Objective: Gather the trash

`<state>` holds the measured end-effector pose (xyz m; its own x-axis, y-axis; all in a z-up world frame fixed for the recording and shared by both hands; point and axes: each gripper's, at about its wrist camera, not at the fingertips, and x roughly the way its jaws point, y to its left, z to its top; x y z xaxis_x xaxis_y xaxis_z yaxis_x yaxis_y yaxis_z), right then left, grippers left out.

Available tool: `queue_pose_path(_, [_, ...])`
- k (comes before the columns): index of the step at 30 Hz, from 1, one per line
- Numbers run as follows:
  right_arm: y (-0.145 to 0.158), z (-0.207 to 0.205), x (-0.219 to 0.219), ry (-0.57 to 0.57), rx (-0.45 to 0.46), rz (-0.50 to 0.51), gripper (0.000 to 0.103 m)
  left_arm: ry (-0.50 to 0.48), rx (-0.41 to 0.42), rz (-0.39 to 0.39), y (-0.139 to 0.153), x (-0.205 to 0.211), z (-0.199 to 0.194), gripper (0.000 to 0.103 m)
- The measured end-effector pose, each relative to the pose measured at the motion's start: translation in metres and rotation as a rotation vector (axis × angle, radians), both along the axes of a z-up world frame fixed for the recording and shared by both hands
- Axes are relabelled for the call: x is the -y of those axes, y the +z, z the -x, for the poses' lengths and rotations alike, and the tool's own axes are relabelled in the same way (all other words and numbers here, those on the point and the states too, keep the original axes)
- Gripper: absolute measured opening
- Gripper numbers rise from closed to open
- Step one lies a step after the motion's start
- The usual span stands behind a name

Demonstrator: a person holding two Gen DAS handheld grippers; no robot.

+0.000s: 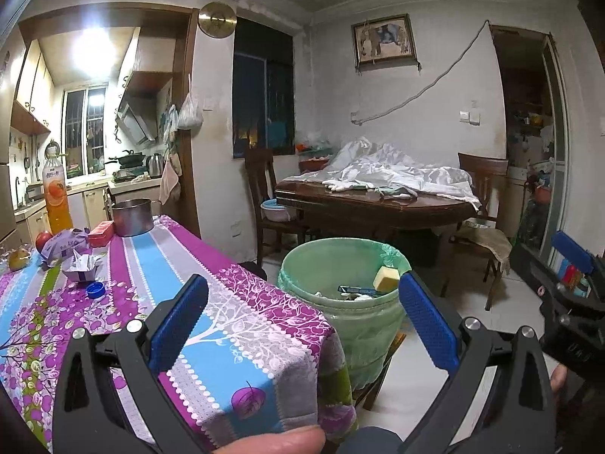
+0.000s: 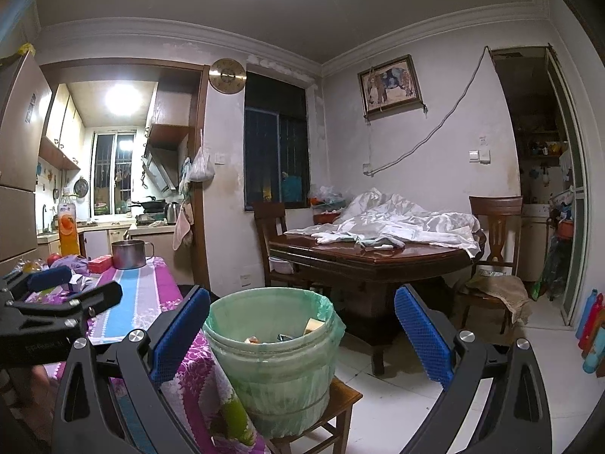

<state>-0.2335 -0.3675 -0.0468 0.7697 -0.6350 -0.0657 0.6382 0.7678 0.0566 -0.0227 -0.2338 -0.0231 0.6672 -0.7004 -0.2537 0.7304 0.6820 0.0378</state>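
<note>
A green-lined trash bucket stands on a low wooden stool beside the table; it holds a yellow sponge and scraps, and also shows in the right wrist view. On the flowered tablecloth lie a blue bottle cap, a crumpled purple wrapper and a torn purple carton. My left gripper is open and empty above the table's near corner. My right gripper is open and empty, facing the bucket.
On the table's far end stand a juice bottle, a metal pot, a red box and an apple. A dark wooden dining table with white cloth and chairs stands behind the bucket. The other gripper shows at the right edge.
</note>
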Motion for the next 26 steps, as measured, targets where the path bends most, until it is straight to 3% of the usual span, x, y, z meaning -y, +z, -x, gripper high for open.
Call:
queue_pose_path(15, [-0.007, 0.001, 0.002, 0.005, 0.007, -0.001, 0.098, -0.034, 0.013, 0.005, 0.002, 0.001, 0.005, 0.097])
queue_pose_path(26, [-0.012, 0.001, 0.006, -0.002, 0.008, -0.012, 0.098, -0.049, -0.014, -0.039, -0.004, 0.01, 0.003, 0.097])
